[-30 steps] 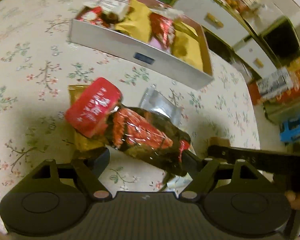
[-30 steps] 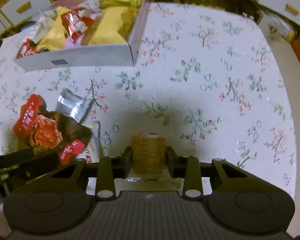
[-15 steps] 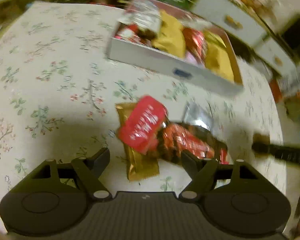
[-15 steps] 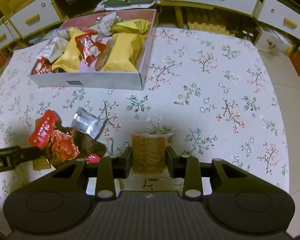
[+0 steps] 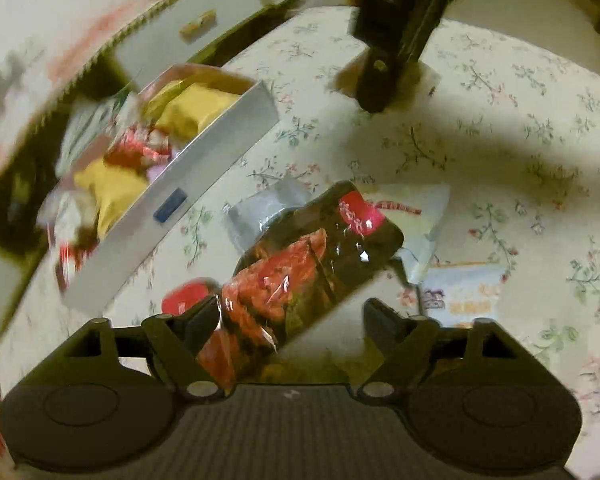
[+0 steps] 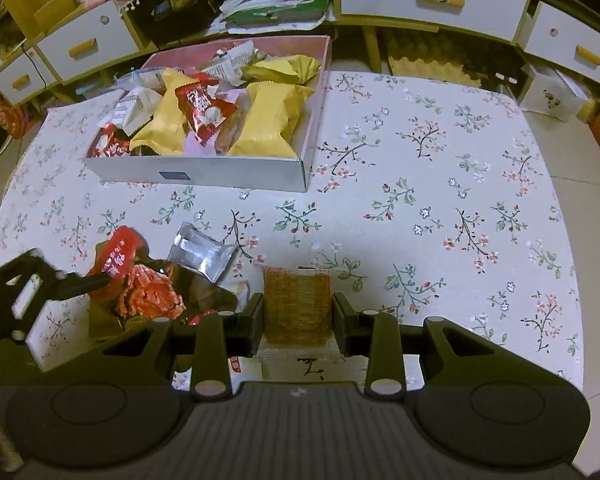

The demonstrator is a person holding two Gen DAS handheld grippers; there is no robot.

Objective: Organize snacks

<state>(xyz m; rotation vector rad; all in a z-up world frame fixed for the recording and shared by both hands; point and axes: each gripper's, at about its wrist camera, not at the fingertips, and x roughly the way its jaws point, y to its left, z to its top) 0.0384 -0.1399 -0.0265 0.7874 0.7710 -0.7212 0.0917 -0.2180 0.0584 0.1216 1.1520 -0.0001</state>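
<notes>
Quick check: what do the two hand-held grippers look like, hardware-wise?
Both are matte black. The left hand-held gripper and right hand-held gripper share the same build: a ribbed dark grey centre plate, round domed housings on either side, triangular linkage arms with pale round pivot pins, blunt rectangular fingertips. No cables or sleeves visible.

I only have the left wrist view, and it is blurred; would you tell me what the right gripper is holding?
Observer: The right gripper is shut on a brown cracker packet, one finger on each side.
Operator: Thank you. Is there any room left in the box?
Observer: The box is heaped with yellow and red packets, but its far right corner shows bare floor.
</notes>
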